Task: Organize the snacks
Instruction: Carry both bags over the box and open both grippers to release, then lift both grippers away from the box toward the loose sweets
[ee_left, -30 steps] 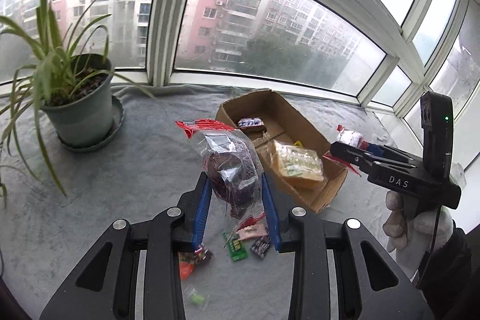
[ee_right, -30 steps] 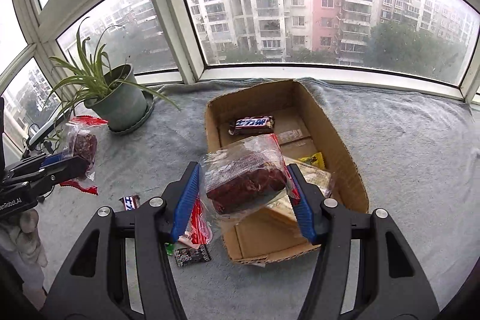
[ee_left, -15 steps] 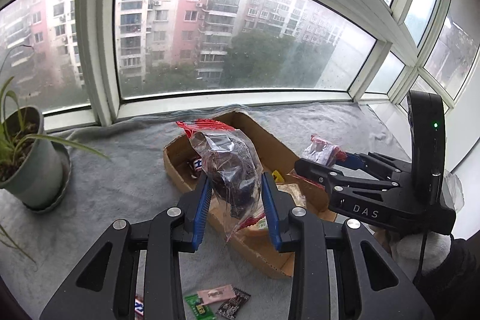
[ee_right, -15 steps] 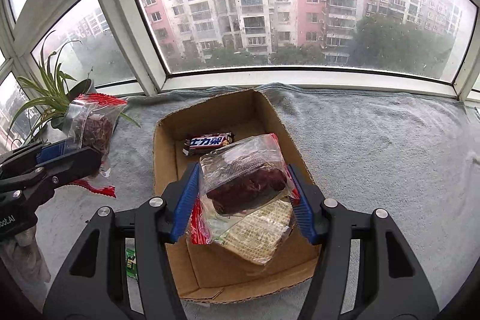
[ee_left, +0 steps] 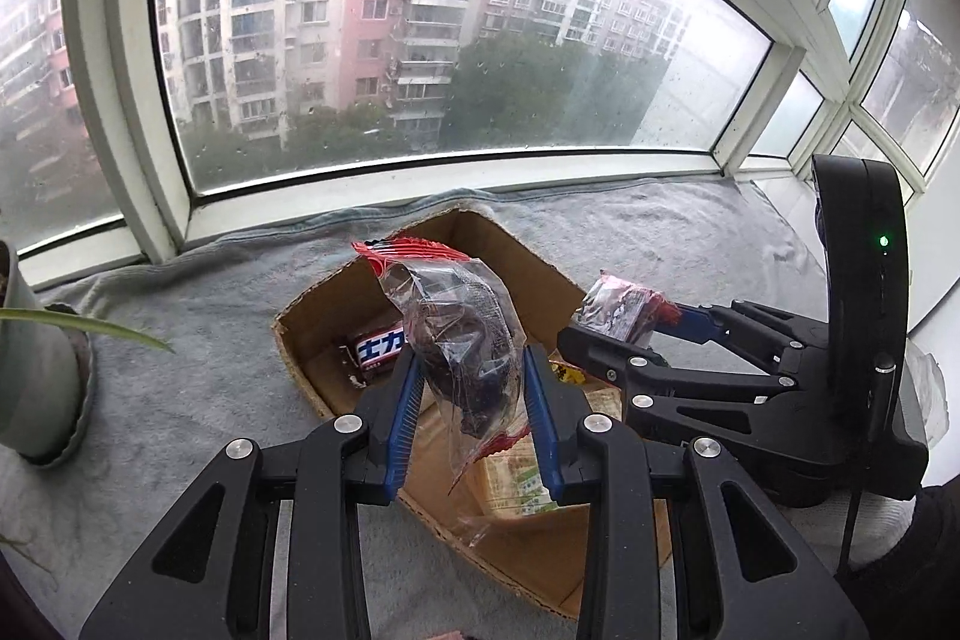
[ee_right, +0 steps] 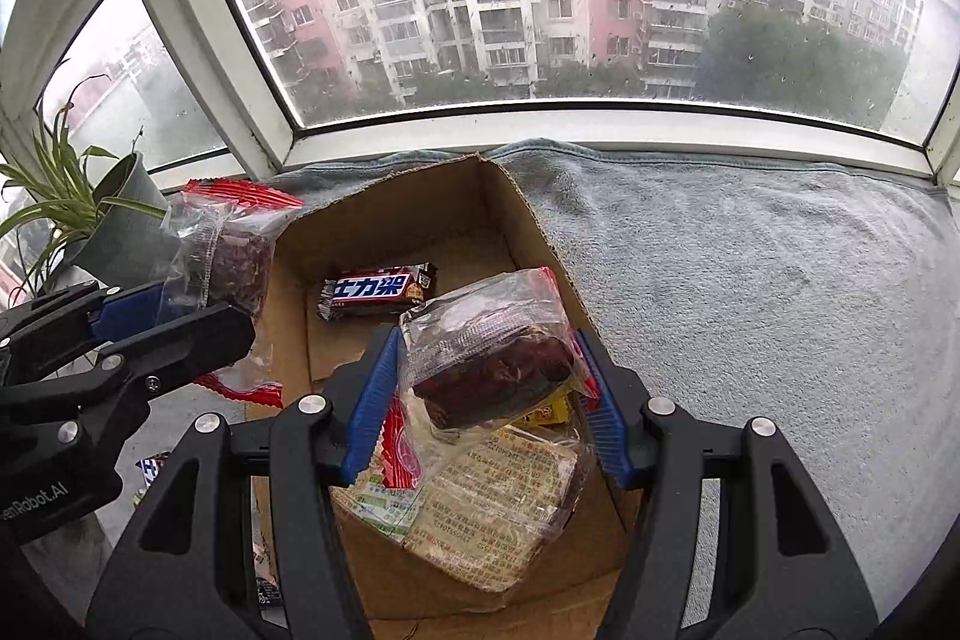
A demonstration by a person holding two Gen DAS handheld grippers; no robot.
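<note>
The open brown cardboard box (ee_right: 420, 220) lies on the grey towel-covered surface (ee_right: 750, 280) below the window, at the centre of both views. Inside it, toward the 12 o'clock end, lies a dark chocolate bar with white lettering (ee_right: 378, 289); toward the 6 o'clock end sits a clear-wrapped block of pale printed biscuit packs (ee_right: 480, 508), with a small yellow wrapper (ee_right: 546, 412) showing beside it.

The right gripper (ee_right: 486, 400) hangs over the near half of the box, its blue-padded jaws about half open and pressed on either side of a clear plastic packet with red edges holding a dark brown cake (ee_right: 492, 352). That packet hangs just above the biscuit block; whether they touch cannot be told.

The left gripper (ee_left: 468, 400) has its jaws narrowed to a small gap and clamped on a second clear, red-topped packet of dark brown snack (ee_left: 462, 334), which stands upright between the pads. In the right wrist view this packet (ee_right: 222, 256) sits at 9 o'clock, over the box's left wall. In the left wrist view the right gripper (ee_left: 630, 334) reaches in from 3 o'clock.

At 9 o'clock a grey-green pot with a long-leaved green plant (ee_right: 120, 220) stands on the towel, well apart from the box. A few small wrappers (ee_right: 150, 466) lie on the towel at 8 o'clock, partly hidden.
</note>
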